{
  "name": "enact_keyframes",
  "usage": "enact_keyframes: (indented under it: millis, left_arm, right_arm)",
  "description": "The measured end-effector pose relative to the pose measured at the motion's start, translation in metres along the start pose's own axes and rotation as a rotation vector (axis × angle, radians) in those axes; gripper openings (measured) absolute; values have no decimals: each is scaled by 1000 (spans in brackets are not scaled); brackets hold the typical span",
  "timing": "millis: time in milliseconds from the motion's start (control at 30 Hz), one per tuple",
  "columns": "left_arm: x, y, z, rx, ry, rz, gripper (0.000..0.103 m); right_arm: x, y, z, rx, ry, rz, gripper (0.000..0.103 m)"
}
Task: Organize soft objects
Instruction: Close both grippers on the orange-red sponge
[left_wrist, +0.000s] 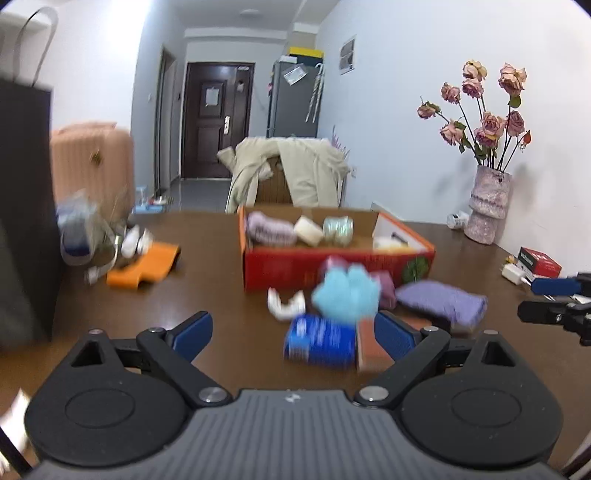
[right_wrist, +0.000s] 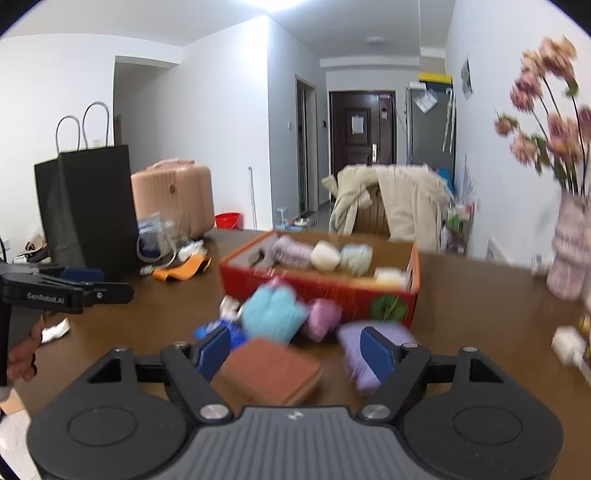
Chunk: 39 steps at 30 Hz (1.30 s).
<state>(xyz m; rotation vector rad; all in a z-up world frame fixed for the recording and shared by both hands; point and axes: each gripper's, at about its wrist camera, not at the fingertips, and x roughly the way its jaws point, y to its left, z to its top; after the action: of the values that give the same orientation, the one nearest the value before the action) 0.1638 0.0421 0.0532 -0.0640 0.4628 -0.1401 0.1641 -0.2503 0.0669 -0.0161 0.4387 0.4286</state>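
A red cardboard box (left_wrist: 332, 264) (right_wrist: 332, 291) sits mid-table and holds a lilac knit item (left_wrist: 267, 229), a cream roll (left_wrist: 308, 229) and a pale green roll (left_wrist: 338, 227). In front of it lie a fluffy light-blue item (left_wrist: 347, 295) (right_wrist: 273, 314), a pink one (right_wrist: 323, 317), a purple cloth (left_wrist: 443, 301) (right_wrist: 364, 354), a blue packet (left_wrist: 319, 341) and a brown pad (right_wrist: 271, 371). My left gripper (left_wrist: 291, 338) is open and empty just before the blue packet. My right gripper (right_wrist: 295, 350) is open and empty over the brown pad.
A black paper bag (right_wrist: 86, 206) stands at the table's left with an orange cloth (left_wrist: 142, 266) and a clear pouch (left_wrist: 83, 229) beside it. A vase of dried roses (left_wrist: 487, 203) stands right. A small red box (left_wrist: 539, 262) and white charger lie far right.
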Motion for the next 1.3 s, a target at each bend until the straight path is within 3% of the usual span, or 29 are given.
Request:
enact_keyframes:
  millis: [133,233,467,600,767,900,1033,1100,1300]
  left_arm:
    - [-14,10,-41,-81,43,-6,96]
    - [-14,6,-51,-67,60,-41,96]
    - [30,-19,-36,-86,81,-150,93]
    - [66,-39,-22,-67,104,-212,81]
    - [108,-51,-10,-80,145,-260,65]
    - [139,-51,-7,-124,210,-311,54]
    - [157,-50,-2,-167,255,-349,49]
    - [162,-52,-4,-201,295,-370,47]
    - [140,-54,-11,-241,313,-390,47]
  right_arm:
    - [-13,8,-41,54,-21,-63,77]
    - [-16,9,-55,72,-16,-65,77]
    - [11,0,-58,166,7,-23,71]
    - [36,-9,-53,218,-1,-22,71]
    - [76,-28,-43,300,23,7,57]
    - [102,-43,-39,369,33,28,53]
    - [121,-53,-41,422,58,46,47]
    - [125,-55,-43,437,75,51,44]
    - [105,-56,-48,419,119,48,27]
